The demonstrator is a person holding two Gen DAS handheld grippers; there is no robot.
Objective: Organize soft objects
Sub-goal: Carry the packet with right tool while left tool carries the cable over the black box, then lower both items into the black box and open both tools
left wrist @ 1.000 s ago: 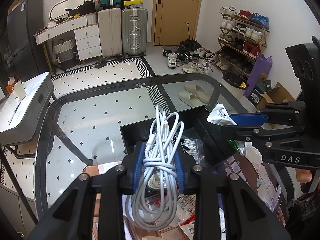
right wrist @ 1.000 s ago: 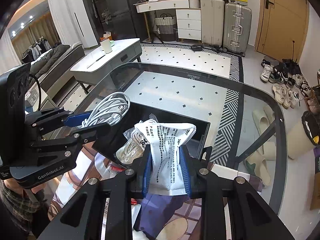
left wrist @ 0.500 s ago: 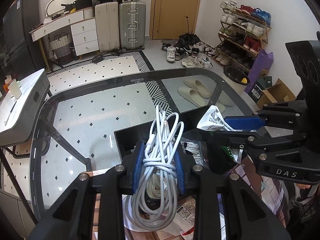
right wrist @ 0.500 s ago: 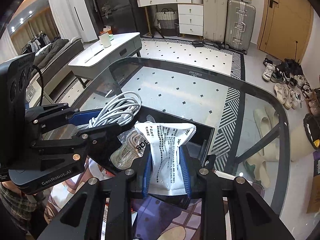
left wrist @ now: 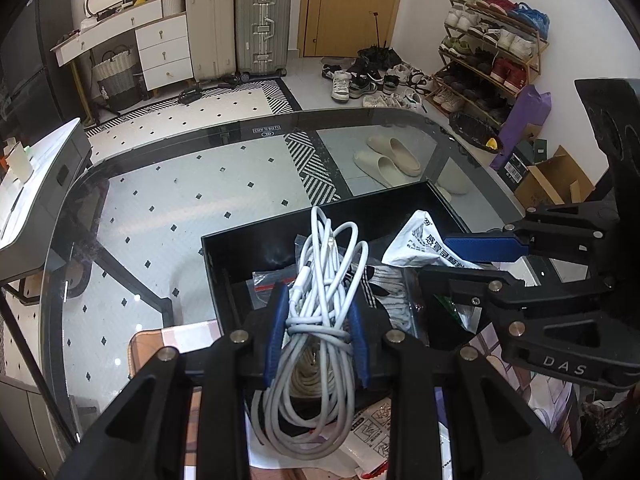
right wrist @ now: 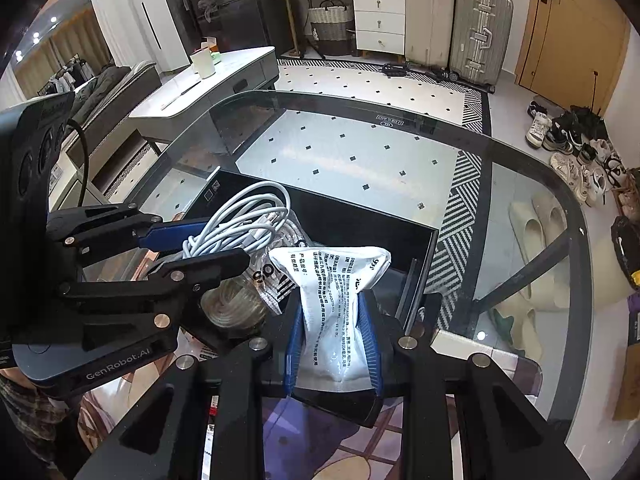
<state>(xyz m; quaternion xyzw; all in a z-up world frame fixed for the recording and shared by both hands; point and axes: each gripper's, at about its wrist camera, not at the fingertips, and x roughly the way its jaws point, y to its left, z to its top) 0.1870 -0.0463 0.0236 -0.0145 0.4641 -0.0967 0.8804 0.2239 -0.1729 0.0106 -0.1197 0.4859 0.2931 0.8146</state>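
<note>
My left gripper (left wrist: 318,320) is shut on a coiled white cable (left wrist: 324,280), which hangs over the near end of a black open box (left wrist: 304,224). My right gripper (right wrist: 334,336) is shut on a white printed pouch (right wrist: 332,280), held over the same box (right wrist: 360,216). In the right wrist view the left gripper (right wrist: 208,246) comes in from the left with the cable (right wrist: 248,216). In the left wrist view the right gripper (left wrist: 448,258) comes in from the right with the pouch (left wrist: 420,236). Clear bags (left wrist: 384,280) and a beige coil (right wrist: 236,308) lie inside the box.
The box stands on a glass table (left wrist: 160,200) with a dark rounded rim. Printed papers (left wrist: 372,432) and a patterned mat (left wrist: 176,340) lie at the near edge. Slippers (left wrist: 388,156), a shoe rack (left wrist: 492,40), suitcases (left wrist: 240,28) and a low white table (right wrist: 208,84) stand on the floor.
Both grippers have sunk and moved forward over the black box, which now looks larger and closer. The cable and the pouch stay gripped as before.
</note>
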